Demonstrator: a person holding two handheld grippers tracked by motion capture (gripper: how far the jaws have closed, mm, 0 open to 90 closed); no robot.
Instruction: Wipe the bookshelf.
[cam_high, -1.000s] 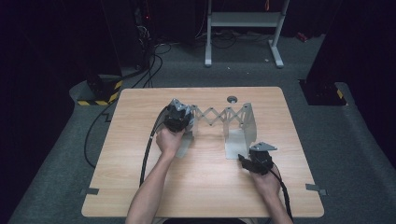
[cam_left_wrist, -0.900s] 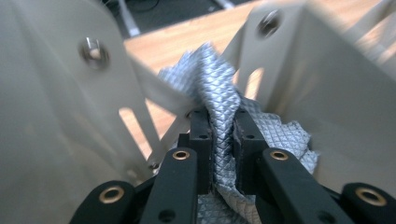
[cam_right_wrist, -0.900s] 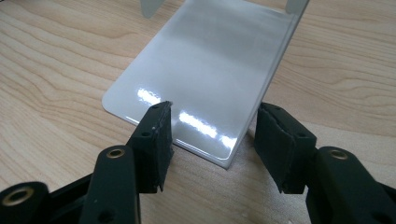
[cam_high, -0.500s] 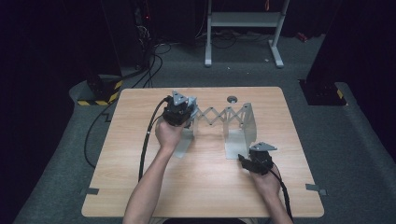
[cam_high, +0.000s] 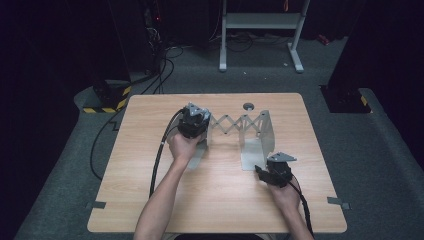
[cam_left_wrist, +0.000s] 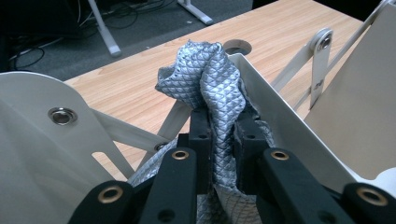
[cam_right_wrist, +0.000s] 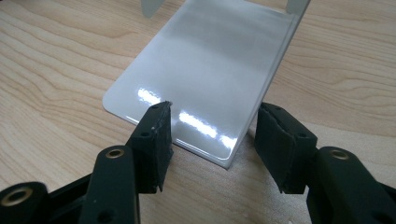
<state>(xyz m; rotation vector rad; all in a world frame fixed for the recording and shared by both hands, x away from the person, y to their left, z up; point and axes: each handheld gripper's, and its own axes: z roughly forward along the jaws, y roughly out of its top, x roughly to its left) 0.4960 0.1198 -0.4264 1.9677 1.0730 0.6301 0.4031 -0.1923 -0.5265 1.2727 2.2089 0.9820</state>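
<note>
the left gripper (cam_left_wrist: 219, 140) pinches a silver quilted cloth (cam_left_wrist: 205, 79) between its pads, and the bunched fabric rises straight up from the jaws toward 12 o'clock in the left gripper view. the cloth hangs over the top edge of the left end plate (cam_left_wrist: 42, 154) of an expanding metal rack (cam_high: 235, 125). in the high view the left gripper (cam_high: 192, 122) sits at the rack's 9 o'clock end, with the scissor links (cam_high: 232, 122) running from it toward 3 o'clock to the right end plate (cam_high: 265, 127). so the rack's long axis lies 9 to 3 across the table (cam_high: 150, 200), and the cloth is at the 9 o'clock end of it.

the left hand is plainly the nearer one to the cloth; the right gripper (cam_high: 272, 172) rests well apart, at about 4 o'clock from the cloth. its jaws stand spread, straddling the near corner of the rack's shiny foot plate (cam_right_wrist: 201, 79), which stretches away toward 12 o'clock in the right gripper view; the pads do not look pressed on it, and it seems placed to steady the rack.

the cloth is grey-silver with a small diamond weave, crumpled into a twisted knot, soft and limp. any pull would likely run along the 9 o'clock direction, away from the links.
</note>
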